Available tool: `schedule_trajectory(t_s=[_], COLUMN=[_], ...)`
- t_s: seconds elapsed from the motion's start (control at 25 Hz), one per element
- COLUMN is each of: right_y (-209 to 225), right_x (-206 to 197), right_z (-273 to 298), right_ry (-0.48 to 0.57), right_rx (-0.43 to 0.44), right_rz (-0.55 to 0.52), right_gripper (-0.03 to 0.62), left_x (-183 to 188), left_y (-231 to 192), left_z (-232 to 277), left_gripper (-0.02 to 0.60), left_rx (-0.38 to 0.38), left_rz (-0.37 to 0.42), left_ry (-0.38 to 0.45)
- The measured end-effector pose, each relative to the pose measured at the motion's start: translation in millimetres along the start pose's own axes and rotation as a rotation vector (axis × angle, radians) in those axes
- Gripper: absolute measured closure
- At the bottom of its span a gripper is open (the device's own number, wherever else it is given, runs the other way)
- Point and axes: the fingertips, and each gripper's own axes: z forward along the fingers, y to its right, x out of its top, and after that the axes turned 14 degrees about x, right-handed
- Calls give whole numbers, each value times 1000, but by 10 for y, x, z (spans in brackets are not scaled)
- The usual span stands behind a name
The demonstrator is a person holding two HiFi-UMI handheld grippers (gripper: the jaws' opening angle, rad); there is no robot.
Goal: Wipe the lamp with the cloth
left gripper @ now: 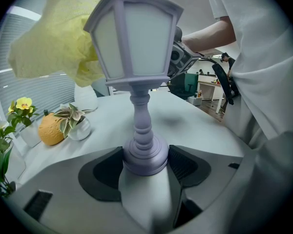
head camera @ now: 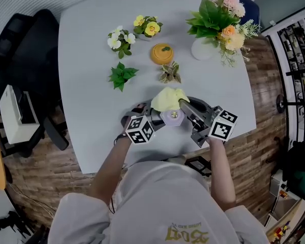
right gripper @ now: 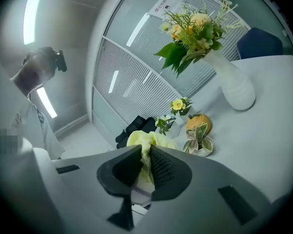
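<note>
Yellow on lilac. Clenched right claw (right gripper: 144, 162) on crumpled yellow cloth (head camera: 169, 98), draped against hood of small lilac lantern-shaped lamp (left gripper: 136, 43). Grasped lamp's base in left claw (left gripper: 145, 160), over pale desk (head camera: 91, 60). Judged wiping begun, with stem and base outstanding.

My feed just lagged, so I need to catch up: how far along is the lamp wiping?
Done: the left tongs are shut on the base of the lamp, holding it upright, and the right tongs grip the yellow cloth. In hand: the cloth is against the lamp's shade. Left: how much is wiped can't be told; the cloth is nowhere near stem or base.
</note>
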Motion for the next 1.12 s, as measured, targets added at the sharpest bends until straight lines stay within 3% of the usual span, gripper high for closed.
schedule_trajectory(t_s=[0.64,0.8,1.12], right_y=[89,120,95], right_x=[-130,-302,-383], right_z=[-170,-172,-166], right_ry=[21,-31,-9], right_rx=[27,17,67], right_rz=[82,104,179], right_gripper=[545,546,548], left_x=[-13,-15,-4], left_y=[5,13,8], left_z=[1,4,-13], left_gripper=[278,278,278], left_rx=[2,3,3], left_rz=[1,1,1], left_ry=[-2,-1,-1])
